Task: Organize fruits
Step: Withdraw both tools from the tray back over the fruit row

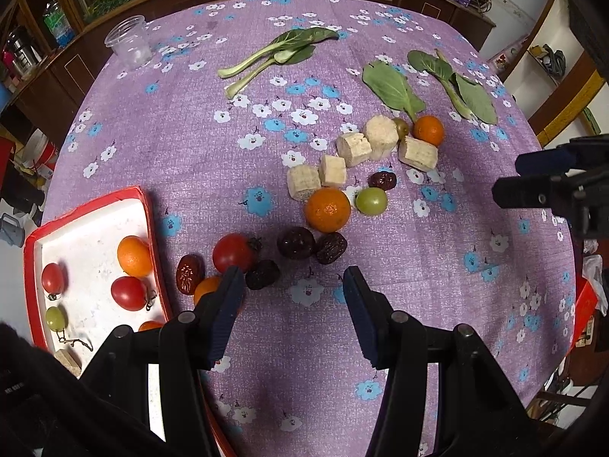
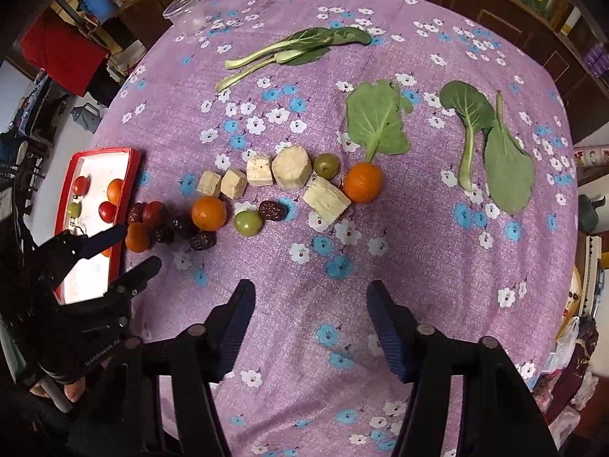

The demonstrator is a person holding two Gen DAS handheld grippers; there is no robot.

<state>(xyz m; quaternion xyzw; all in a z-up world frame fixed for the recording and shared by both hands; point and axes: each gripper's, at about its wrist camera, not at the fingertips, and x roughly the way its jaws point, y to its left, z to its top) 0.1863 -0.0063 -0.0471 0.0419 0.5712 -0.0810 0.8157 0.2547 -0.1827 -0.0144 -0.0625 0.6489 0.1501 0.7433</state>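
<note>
A red-rimmed white tray point(image 1: 91, 200) at the left holds oranges, tomatoes and a green grape. Beside it on the purple cloth lie a tomato point(image 1: 233, 253), a large orange point(image 1: 327, 209), a green fruit point(image 1: 371, 200) and several dark dates point(image 1: 296, 242). Another orange point(image 2: 362, 182) and green fruit point(image 2: 326, 164) sit farther right. My left gripper point(image 1: 293, 272) hovers open just short of the dates, its left finger over a small orange point(image 1: 205, 287). My right gripper point(image 2: 311, 285) stands open over bare cloth, nothing between its fingers.
Several pale cut chunks point(image 1: 354, 148) lie among the fruit. Green leaves point(image 1: 278, 51) point(image 2: 377, 118) are spread across the far half. A clear plastic cup point(image 1: 129, 42) stands at the far left corner. Wooden cabinets ring the table; a gloved hand point(image 2: 72, 342) holds the left gripper.
</note>
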